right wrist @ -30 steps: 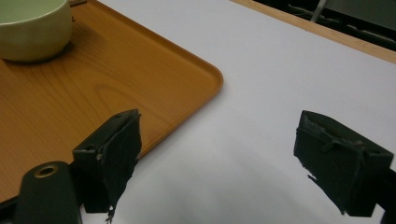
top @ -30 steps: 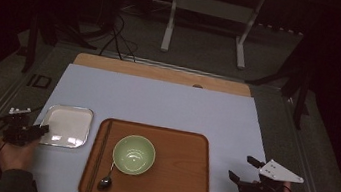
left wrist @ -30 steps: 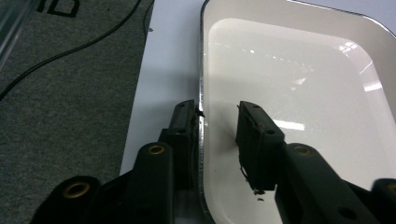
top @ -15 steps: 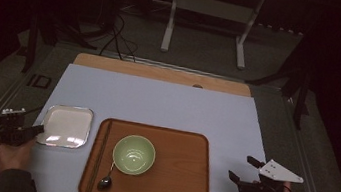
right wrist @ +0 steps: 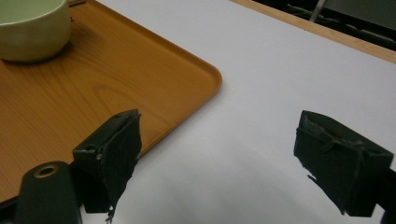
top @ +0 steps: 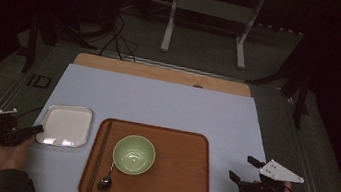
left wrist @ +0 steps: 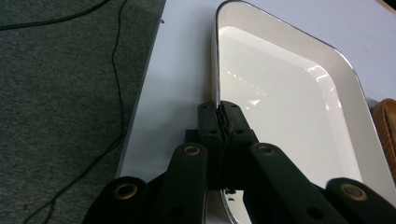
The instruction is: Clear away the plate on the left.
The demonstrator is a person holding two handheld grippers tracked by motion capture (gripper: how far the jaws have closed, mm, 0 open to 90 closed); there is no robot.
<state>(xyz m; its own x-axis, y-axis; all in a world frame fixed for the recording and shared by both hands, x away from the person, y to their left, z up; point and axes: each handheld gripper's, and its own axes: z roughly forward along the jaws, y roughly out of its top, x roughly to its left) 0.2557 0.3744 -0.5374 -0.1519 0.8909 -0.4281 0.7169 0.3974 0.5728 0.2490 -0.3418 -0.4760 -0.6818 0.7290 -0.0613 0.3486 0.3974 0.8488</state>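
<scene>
At the table's left edge we see one white enamel tray (top: 65, 125), its long axis running left to right, its rim pinched by the just-closing left gripper (top: 35, 130). Beside it one wooden tray (top: 182, 178) carries one green bowl (top: 134, 154) and one spoon (top: 106, 180). We find no readable writing; the right gripper (top: 243, 169) hovers with jaws apart, holding nothing.

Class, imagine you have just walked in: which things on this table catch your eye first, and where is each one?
The green bowl sits mid-left on the wooden tray, a spoon just in front of it. Left of the tray, the left gripper has just closed on the white dish's rim.
</scene>
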